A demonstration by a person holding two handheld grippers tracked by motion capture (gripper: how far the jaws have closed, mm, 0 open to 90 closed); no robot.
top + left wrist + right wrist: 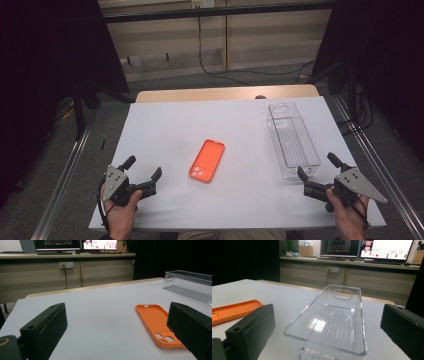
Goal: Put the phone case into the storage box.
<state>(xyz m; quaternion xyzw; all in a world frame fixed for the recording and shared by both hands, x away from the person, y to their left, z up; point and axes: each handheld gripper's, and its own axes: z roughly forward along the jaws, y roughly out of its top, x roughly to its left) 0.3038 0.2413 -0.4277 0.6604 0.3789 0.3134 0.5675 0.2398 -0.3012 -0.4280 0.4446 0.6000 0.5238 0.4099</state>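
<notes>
Though monitors glow, their writing is unreadable.

An orange phone case is lying open side up (camera cutout nearest) mid-table; a clear plastic bin is sitting empty at its three o'clock.

Phone case at desk centre. Clear tray right of it, well apart. Left tool near front-left corner, right tool just before tray.
</notes>
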